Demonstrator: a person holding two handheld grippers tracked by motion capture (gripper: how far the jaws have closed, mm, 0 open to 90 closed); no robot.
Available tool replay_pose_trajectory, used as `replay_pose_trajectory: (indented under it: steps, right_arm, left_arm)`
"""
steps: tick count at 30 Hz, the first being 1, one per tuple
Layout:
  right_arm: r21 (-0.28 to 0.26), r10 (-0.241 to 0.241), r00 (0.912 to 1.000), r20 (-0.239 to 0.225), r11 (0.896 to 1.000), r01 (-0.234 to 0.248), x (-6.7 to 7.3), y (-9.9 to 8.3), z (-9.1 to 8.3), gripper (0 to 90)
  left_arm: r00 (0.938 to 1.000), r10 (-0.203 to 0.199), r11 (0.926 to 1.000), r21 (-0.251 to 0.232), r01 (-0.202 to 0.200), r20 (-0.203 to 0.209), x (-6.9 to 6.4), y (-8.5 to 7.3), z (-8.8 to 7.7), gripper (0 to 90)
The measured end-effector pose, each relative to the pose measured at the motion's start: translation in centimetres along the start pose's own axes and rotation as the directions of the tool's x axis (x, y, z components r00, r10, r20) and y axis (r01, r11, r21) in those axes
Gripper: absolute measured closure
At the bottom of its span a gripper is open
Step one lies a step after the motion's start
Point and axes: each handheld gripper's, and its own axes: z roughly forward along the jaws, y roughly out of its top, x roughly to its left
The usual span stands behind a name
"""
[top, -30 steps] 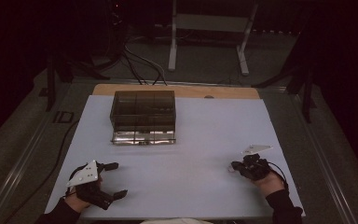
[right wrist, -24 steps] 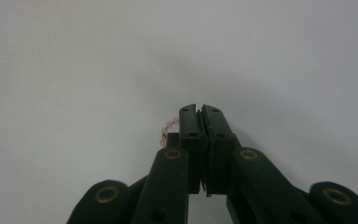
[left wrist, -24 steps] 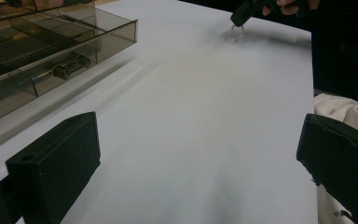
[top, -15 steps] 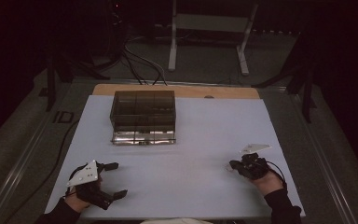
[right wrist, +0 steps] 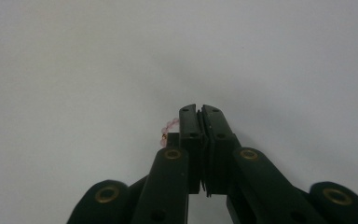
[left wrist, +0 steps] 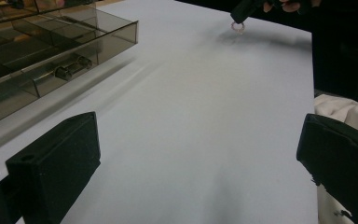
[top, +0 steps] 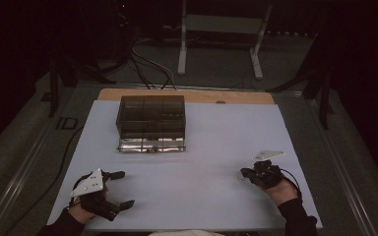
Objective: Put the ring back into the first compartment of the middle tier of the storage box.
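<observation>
Overhead, the right gripper (top: 242, 174) hangs above the desk (top: 211, 142), well apart from the smoked organizer box (top: 151, 123). From the left gripper (left wrist: 200, 154), jaws wide and empty, a pink bead ring (left wrist: 237, 26) dangles; its own view shows the right gripper clamped on that ring, seemingly ready for carrying.

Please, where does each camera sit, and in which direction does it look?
High view: above the table's near edge, looking forward and down at the white table; both forearms show.
Left gripper view: on the left hand-held gripper, open, facing the clear box.
Right gripper view: on the right hand-held gripper, shut on a pink bead ring.
Shared: box, ring.
</observation>
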Motion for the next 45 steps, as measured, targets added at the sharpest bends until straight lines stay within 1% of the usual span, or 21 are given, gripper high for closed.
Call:
replay_pose_trajectory:
  steps: [8,17,28,35,45]
  right_arm:
    - [-0.001,-0.004,1.0000,-0.001,1.000,0.004,0.2,0.5,0.2,88.8]
    - [-0.006,-0.023,0.9996,-0.014,1.000,0.023,0.6,1.3,0.3,88.8]
    - [-0.014,-0.046,0.9988,-0.016,0.999,0.045,1.2,2.5,0.5,88.8]
    - [-0.032,-0.070,0.9974,-0.018,0.997,0.069,1.6,3.9,0.4,88.8]
    - [-0.041,-0.095,0.9951,-0.025,0.995,0.094,2.2,5.3,0.6,88.8]
  left_arm:
    - [1.0000,0.003,1.0000,0.003,-0.003,0.000,0.0,0.0,0.0,1.0]
    - [1.0000,0.005,1.0000,0.004,-0.005,-0.001,0.0,0.0,0.0,1.0]
    - [1.0000,0.004,1.0000,0.003,-0.004,0.001,0.0,0.0,0.0,0.9]
    - [1.0000,0.004,1.0000,0.005,-0.004,0.000,0.0,0.0,0.0,1.0]
    - [1.0000,0.004,1.0000,0.003,-0.004,0.002,0.0,0.0,0.0,1.0]
